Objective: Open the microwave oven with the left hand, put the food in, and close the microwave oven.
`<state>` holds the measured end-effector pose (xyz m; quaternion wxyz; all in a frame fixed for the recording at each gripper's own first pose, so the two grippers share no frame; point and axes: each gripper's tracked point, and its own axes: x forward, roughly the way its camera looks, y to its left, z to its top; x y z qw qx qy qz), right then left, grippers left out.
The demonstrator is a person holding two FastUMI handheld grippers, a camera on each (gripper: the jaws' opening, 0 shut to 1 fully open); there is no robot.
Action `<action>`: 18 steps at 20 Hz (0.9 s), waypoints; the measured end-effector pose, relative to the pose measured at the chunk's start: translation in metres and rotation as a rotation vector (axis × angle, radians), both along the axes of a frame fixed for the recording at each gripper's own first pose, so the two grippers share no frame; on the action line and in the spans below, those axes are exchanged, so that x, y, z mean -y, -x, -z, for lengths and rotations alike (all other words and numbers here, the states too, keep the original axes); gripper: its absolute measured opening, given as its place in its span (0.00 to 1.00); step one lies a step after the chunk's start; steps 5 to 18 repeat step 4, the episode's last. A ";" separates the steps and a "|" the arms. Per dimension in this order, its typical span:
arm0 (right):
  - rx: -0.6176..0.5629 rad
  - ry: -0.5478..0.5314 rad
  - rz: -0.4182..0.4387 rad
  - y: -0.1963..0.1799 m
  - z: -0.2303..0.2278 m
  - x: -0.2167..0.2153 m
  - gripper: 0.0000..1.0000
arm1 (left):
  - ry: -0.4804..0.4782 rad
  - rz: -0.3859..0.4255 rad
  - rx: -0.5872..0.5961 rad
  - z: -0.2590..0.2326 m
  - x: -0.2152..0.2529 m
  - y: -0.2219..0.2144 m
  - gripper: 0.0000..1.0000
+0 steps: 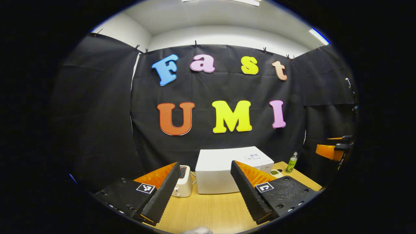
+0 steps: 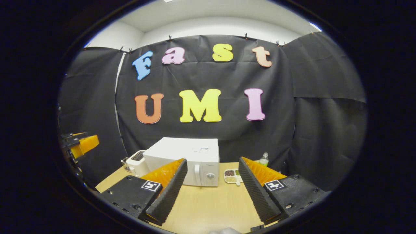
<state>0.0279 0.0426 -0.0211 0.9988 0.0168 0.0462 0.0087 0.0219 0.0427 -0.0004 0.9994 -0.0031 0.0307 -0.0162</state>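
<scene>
White microwave oven [image 2: 187, 161] sits at counter [image 2: 208, 201] back edge, door shut. Toaster [image 2: 137, 162] just beside its left side. Food tray [image 2: 232, 175] on counter just right of microwave, green bottle [image 2: 264, 159] behind tray near back right corner. Left gripper [image 1: 205, 188] spread wide, holds nothing, above counter front edge. Right gripper [image 2: 211, 187] likewise spread, holds nothing.

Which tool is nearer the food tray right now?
Right, as far as I can judge. The right tool points at the table just left of the food tray; the left tool faces the microwave, with the tray off to its right.
</scene>
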 end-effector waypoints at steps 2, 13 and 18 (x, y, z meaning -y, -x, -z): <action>0.006 -0.004 -0.001 -0.001 -0.003 0.002 0.92 | -0.006 -0.003 0.004 0.000 0.000 -0.001 0.96; 0.010 -0.006 0.002 -0.004 -0.004 0.004 0.92 | -0.015 -0.014 0.010 -0.001 -0.002 -0.001 0.96; 0.010 -0.006 0.002 -0.004 -0.004 0.004 0.92 | -0.015 -0.014 0.010 -0.001 -0.002 -0.001 0.96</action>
